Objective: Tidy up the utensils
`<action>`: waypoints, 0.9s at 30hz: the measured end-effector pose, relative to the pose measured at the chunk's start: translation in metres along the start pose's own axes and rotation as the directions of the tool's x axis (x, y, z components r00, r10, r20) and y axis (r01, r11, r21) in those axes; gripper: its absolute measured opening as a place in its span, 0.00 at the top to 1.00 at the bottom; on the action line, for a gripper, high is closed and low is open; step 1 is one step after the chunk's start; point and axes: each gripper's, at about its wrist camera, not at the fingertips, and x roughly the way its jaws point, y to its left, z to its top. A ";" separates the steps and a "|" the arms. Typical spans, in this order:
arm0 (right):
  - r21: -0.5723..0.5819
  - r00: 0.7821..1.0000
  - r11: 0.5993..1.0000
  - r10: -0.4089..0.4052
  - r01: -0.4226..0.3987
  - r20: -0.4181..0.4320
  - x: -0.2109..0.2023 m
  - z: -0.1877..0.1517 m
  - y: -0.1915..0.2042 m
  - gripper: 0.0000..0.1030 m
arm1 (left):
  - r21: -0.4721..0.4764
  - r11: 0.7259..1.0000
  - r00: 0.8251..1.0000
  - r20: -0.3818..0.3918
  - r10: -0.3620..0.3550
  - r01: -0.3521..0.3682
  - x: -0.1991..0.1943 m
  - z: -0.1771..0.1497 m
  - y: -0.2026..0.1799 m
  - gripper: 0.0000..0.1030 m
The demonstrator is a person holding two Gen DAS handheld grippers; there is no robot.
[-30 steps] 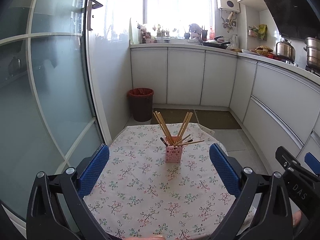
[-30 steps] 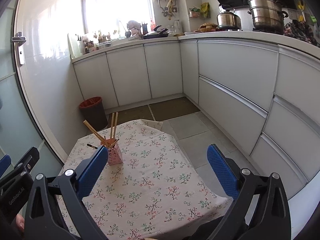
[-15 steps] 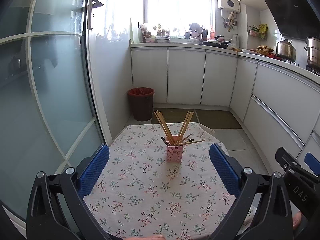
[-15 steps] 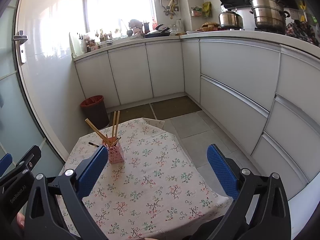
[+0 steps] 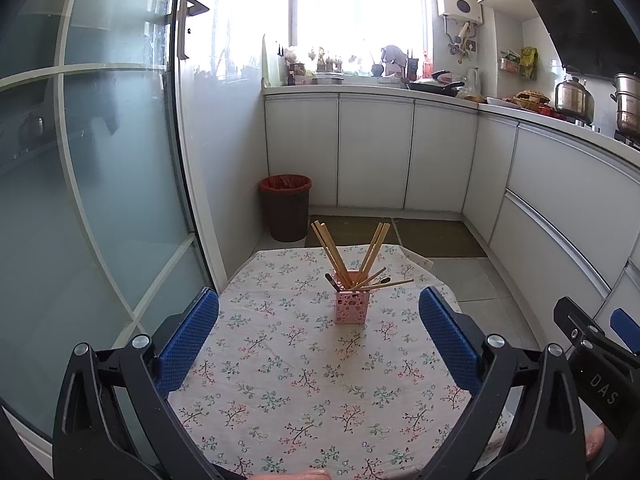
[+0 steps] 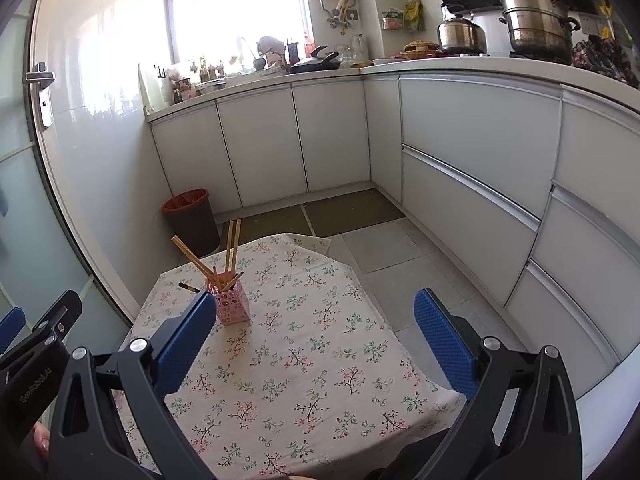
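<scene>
Pink holder, floral tablecloth

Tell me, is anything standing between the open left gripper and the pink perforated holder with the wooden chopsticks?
Nothing visible does. Between the left gripper and the pink perforated holder lies only bare floral tablecloth; the wooden chopsticks lean outward above the holder.

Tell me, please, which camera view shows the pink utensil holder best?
The left wrist view: the pink utensil holder stands unobstructed near the centre of the floral tablecloth, chopsticks fanned out. In the right wrist view the holder sits off to the left, partly covered by a blue pad of the right tool.
</scene>
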 end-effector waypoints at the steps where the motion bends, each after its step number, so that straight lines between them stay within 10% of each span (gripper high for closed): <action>1: 0.001 1.000 1.000 0.000 0.000 0.000 0.000 0.000 0.000 0.06 | -0.001 1.000 1.000 -0.001 0.000 0.000 0.000 0.000 0.000 0.07; 27: 0.004 1.000 1.000 0.006 -0.006 -0.011 0.001 0.001 0.000 0.06 | 0.005 1.000 1.000 -0.023 0.009 -0.009 0.007 -0.003 -0.001 0.07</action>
